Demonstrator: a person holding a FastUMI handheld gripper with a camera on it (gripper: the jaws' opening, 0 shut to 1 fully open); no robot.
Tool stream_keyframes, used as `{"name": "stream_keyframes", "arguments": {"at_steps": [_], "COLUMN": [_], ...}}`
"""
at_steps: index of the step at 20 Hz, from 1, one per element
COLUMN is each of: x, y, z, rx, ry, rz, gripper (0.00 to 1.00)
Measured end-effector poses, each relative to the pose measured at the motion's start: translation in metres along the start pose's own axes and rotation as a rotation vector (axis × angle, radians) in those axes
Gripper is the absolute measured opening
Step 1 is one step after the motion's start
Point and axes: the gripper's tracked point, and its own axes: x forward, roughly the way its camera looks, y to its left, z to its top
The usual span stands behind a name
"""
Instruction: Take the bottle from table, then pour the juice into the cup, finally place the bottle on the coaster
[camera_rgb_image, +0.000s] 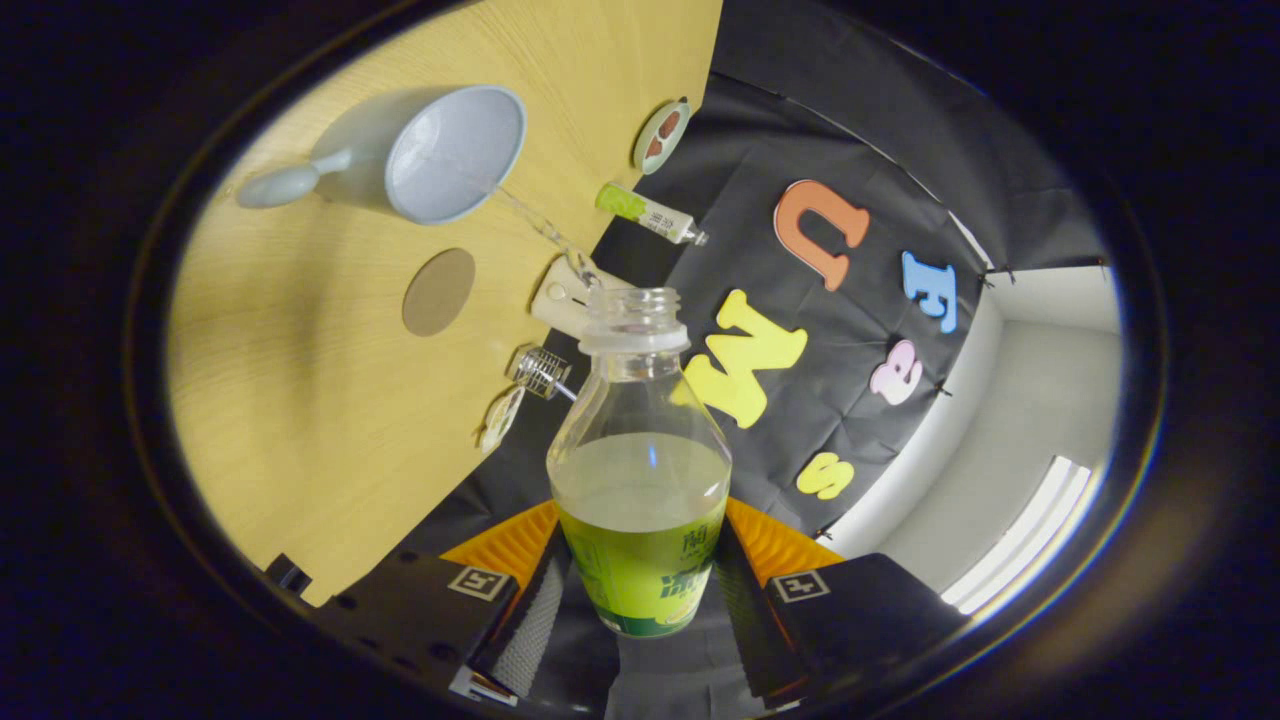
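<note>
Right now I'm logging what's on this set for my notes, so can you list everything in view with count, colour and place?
bottle: 1, clear with green label, uncapped, part full, tipped, between the fingers
stream of juice: 1, thin, clear, running from the bottle's mouth to the cup
cup: 1, pale blue with handle, on the table beyond the bottle
coaster: 1, round, brown, between cup and bottle
table: 1, light wood
small tube: 1, green and white, at the table's far edge
hand-held gripper: 1, black and orange, shut on the bottle

Claw-mounted fisheye, rolled sideways, facing table (300, 380)
</note>
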Motion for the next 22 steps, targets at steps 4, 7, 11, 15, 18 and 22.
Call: {"name": "stream_keyframes", "arguments": {"at_steps": [4, 7, 11, 15, 18, 22], "x": [-0.003, -0.003, -0.001, 0.001, -0.001, -0.001], "y": [0.002, 0.000, -0.008, -0.011, -0.019, -0.034], "z": [-0.002, -0.003, -0.002, 0.000, 0.004, 0.010], "rx": [-0.035, -0.052, -0.067, -0.113, -0.135, -0.174], "ry": [-0.001, 0.004, 0.011, 0.013, 0.013, 0.004], "rz": [0.006, 0.012, 0.004, 0.001, -0.018, -0.063], "gripper": [0.80, 0.80, 0.80, 0.80, 0.80, 0.80]}}
